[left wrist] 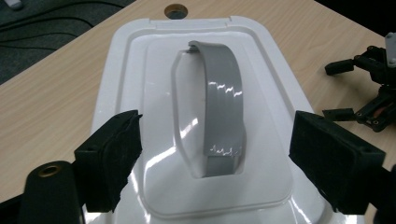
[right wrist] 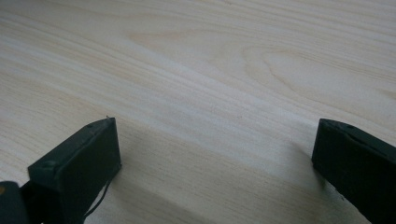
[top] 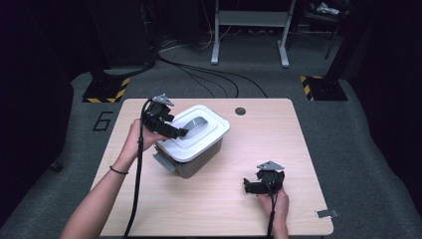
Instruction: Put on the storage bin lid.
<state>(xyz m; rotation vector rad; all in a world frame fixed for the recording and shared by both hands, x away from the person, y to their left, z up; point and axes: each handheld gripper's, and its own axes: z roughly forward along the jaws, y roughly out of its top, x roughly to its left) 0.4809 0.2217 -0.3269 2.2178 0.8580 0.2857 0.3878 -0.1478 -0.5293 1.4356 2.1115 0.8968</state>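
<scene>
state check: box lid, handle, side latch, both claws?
lid: on the box, seated.
handle: arched up above the lid, free.
side latch: flipped outward, seemingly undone.
left claw: open, straddling the handle, not touching.
right claw: open, empty, over bare table.

The table point(top: 209, 199) is overlooked from above. The white bin point(left wrist: 201, 116) is seen close along the left tool point(left wrist: 212, 154); it is shared with the high view. Bare wood is faced closely by the right tool point(right wrist: 215, 154).

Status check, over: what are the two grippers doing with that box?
Left gripper open over the lid, handle between jaws, untouched. Right gripper open, empty, at the table. Box shut; nothing blocking.
</scene>
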